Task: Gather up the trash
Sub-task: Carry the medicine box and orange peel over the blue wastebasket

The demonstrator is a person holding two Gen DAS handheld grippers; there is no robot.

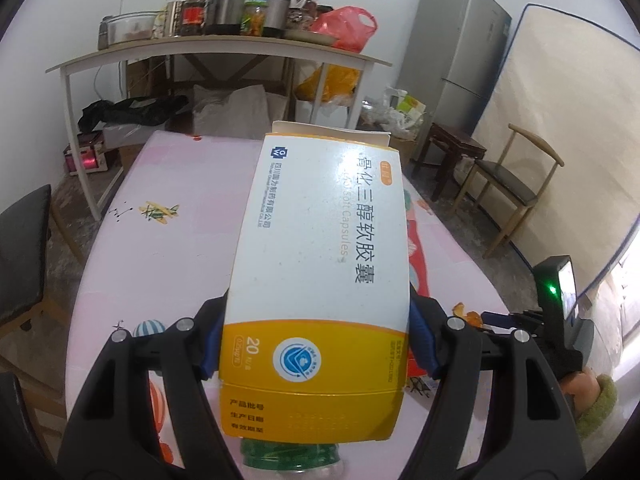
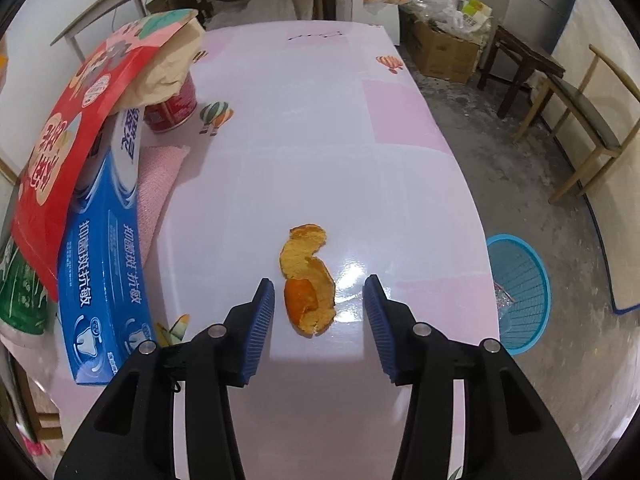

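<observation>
The left gripper (image 1: 316, 344) clamps a white-and-yellow carton (image 1: 320, 272) by its long sides, blue pads pressed flat to it, lifted above the pink table (image 1: 180, 248); the carton fills the middle of the left wrist view and hides most of the table behind it; a green bottle cap (image 1: 288, 454) shows just under its near end. The carton reads "Soft Capsules" and "20" beside Chinese print.

The right gripper (image 2: 320, 316) points down at the table with its jaws partly apart, holding nothing; an orange peel (image 2: 308, 280) lies flat on the table between the fingertips, clear of both pads. To the left lie a blue toothpaste box (image 2: 104, 272) with Chinese print, a red packet (image 2: 72, 152) leaning over it, a pink cloth (image 2: 158, 184) and a red can (image 2: 172, 108); nothing stands between the pads and the peel. A blue basket (image 2: 520, 292) stands on the floor past the table's right edge.
</observation>
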